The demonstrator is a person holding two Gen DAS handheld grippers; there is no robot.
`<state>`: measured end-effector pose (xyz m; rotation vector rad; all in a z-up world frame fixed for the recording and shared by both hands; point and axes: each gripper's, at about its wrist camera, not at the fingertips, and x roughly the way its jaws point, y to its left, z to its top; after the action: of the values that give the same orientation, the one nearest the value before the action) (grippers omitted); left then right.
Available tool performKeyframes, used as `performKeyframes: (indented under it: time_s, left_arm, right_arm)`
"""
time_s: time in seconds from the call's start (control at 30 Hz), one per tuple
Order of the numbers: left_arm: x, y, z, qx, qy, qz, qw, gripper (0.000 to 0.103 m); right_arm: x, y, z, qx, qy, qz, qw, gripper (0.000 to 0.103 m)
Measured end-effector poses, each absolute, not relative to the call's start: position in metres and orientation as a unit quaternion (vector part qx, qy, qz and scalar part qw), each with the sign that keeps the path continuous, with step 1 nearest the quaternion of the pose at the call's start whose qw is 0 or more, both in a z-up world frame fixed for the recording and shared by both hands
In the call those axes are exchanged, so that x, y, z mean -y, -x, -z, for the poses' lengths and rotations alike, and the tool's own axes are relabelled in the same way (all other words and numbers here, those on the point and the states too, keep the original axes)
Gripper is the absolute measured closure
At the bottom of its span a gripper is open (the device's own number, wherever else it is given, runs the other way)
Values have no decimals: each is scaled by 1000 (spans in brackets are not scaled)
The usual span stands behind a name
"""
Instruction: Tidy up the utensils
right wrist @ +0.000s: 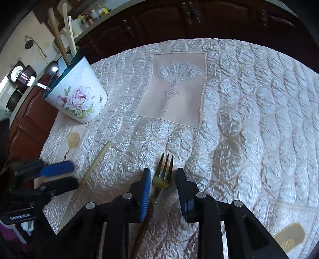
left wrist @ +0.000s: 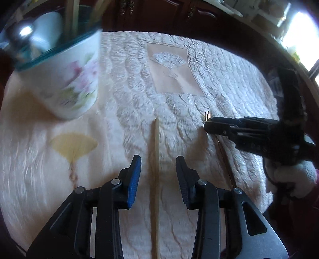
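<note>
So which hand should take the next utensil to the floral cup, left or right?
Probably left. Its tongs straddle the wooden stick, open, and the floral cup stands on that side. The right tongs straddle the gold fork, farther from the cup.

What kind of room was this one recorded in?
Most likely a home kitchen or dining area: dark wooden cabinets behind a quilted tablecloth, jars on a counter, and a floral utensil cup.
</note>
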<state>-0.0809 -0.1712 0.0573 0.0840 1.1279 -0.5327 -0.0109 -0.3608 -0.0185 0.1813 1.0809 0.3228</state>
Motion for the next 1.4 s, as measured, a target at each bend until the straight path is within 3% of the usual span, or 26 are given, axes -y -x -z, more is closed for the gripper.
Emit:
performKeyframes:
  time_s: [0.07, 0.2, 0.53, 0.57, 0.7, 1.1, 1.13, 1.2, 1.23, 1.4]
  left_arm:
    - [183, 69, -54, -529, -59, 248, 809, 68]
    - [197, 51, -46, -542, -79, 246, 799, 68]
    - [209, 40, -36, -552, -121, 255, 784, 68]
    - [210, 40, -35, -551, -124, 258, 784, 70]
    - [210, 39, -35, -543, -130, 266, 786, 97]
    - [162, 56, -69, -518, -42, 255, 815, 99]
    - [159, 57, -71, -516, -38, 253, 817, 99]
    - [154, 61, -73, -514, -34, 250, 820, 99]
    - [153, 62, -75, -513, -32, 249, 821, 99]
    - [143, 69, -77, -512, -23, 245, 823, 99]
  right_arm:
    - [359, 5, 20, -513, -89, -151, 840, 88]
    - [360, 4, 17, -516, -94, -155, 837, 96]
    - [370, 22, 18, -519, -106, -179, 829, 97]
    - [369, 21, 18, -517, -105, -179, 831, 97]
    - [366, 18, 18, -521, -125, -180, 825, 95]
    - [371, 36, -10, -505, -120, -159, 840, 100]
    - [375, 36, -11, -502, -115, -151, 844, 99]
    - [377, 34, -5, -509, -110, -155, 839, 86]
    - [376, 32, -3, -513, -109, -154, 838, 74]
    - [367, 23, 9, -506, -96, -168, 841, 74]
